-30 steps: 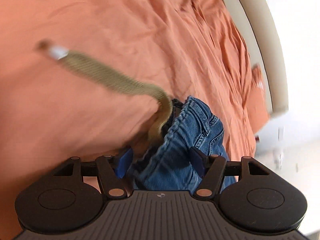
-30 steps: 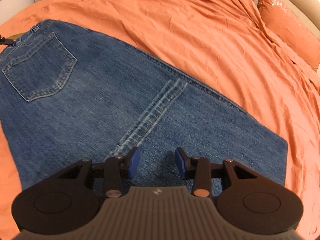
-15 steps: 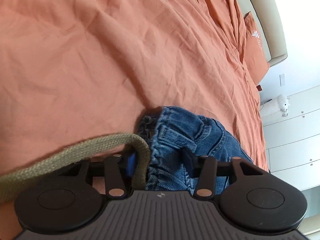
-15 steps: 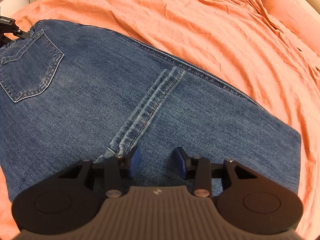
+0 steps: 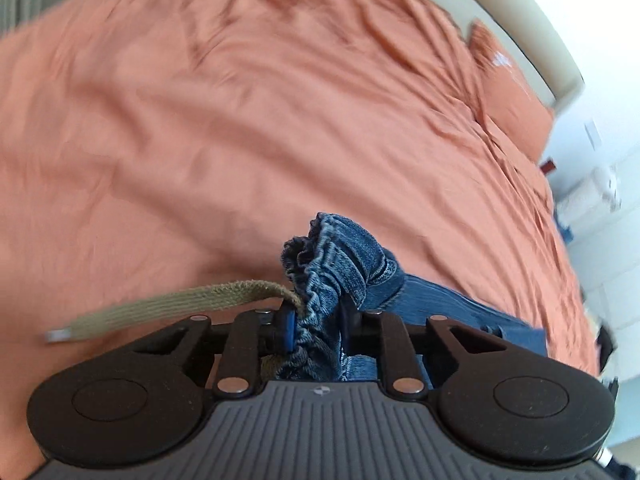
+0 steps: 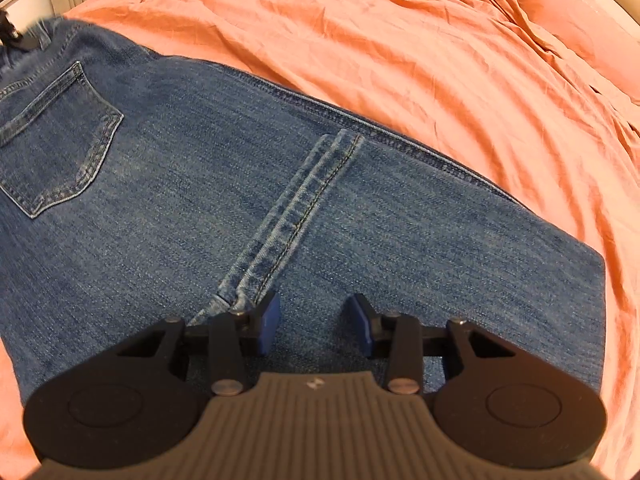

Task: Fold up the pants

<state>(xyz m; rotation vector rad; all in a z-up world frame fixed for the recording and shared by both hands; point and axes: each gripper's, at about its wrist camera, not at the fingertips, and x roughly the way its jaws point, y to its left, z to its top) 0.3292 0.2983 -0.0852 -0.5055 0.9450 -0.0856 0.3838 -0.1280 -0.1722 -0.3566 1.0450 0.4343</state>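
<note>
Closing on a bunched fold of the blue denim pants, the left gripper has its jaws pressed against the gathered waistband at lower centre of the left wrist view; an olive woven belt strap trails out to the left over the orange bed sheet. In the right wrist view the right gripper has its jaws apart, holding nothing, just above the pants spread across the sheet, the back pocket at upper left
</note>
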